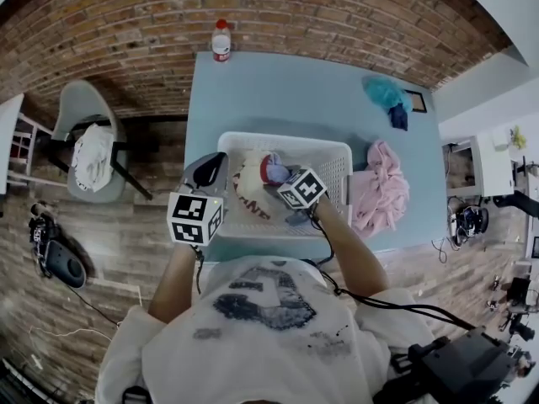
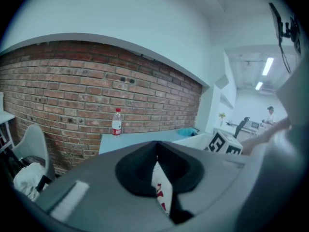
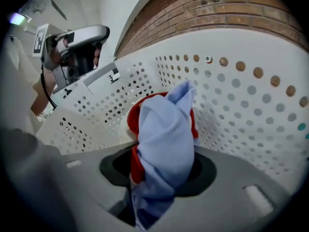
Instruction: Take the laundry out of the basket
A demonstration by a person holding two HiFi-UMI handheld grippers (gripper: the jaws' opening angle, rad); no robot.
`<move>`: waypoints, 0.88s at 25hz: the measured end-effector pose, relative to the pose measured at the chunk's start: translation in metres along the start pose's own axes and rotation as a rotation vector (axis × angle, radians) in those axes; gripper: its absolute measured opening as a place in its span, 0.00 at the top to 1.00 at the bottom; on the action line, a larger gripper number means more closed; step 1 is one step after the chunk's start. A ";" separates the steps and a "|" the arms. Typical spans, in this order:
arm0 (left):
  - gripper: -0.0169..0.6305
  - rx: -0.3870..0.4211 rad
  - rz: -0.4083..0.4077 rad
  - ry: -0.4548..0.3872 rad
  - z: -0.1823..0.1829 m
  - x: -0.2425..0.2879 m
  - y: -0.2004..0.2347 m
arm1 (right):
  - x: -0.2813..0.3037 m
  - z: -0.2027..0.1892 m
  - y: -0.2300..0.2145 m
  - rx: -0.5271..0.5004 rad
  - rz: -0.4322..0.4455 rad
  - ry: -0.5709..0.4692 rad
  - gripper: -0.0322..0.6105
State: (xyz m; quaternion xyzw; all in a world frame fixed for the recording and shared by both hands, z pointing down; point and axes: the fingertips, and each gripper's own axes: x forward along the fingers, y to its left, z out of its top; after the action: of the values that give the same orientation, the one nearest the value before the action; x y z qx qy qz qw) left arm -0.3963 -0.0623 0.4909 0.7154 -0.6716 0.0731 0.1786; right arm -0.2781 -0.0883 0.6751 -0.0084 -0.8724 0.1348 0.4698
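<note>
Nearest the person, at the near-left corner of the white perforated laundry basket (image 1: 286, 139), the left gripper (image 1: 217, 165) is seen with its jaws fully together. A thin fold of a white garment (image 1: 251, 194) with red lettering is pinched between them, and the rest of that garment is draped inside the basket. Just to the right, over the basket's middle, the right gripper (image 1: 278, 175) is closed partway on a thick bunch of light blue cloth (image 3: 164, 129) with red fabric (image 3: 129, 122) wrapped into it. The bunch is pressed between the pads. Whether blue and red belong to one garment cannot be told.

Both pieces are judged to be light, soft and limp. They can be expected to sag and trail when raised, so they are best taken at a gathered fold and carried well clear of the rim, so that nothing is caught on the perforated wall. A thin pinch like the left one could be lost if the cloth is tugged sharply.

Right of the basket, on the light blue table (image 1: 286, 91), a pink garment (image 1: 379, 183) is laid. Farther off, towards the far right, a teal garment (image 1: 386, 93) lies, and a plastic bottle (image 1: 221, 40) is stood at the far edge.
</note>
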 end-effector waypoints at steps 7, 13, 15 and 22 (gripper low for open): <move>0.99 0.019 -0.010 -0.006 0.003 -0.004 -0.012 | -0.045 0.020 0.005 0.088 -0.043 -0.158 0.65; 0.99 0.045 -0.013 -0.015 0.009 -0.010 -0.022 | -0.086 0.031 0.005 0.157 -0.101 -0.292 0.65; 0.99 0.053 -0.013 -0.022 0.012 -0.010 -0.026 | -0.102 0.035 0.004 0.190 -0.115 -0.348 0.65; 0.99 0.067 -0.007 -0.067 0.032 -0.013 -0.039 | -0.163 0.058 0.011 0.268 -0.173 -0.506 0.65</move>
State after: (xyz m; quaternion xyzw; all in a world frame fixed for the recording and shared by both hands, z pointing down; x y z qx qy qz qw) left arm -0.3637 -0.0604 0.4512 0.7253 -0.6720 0.0708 0.1320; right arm -0.2354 -0.1143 0.5091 0.1620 -0.9337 0.2059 0.2442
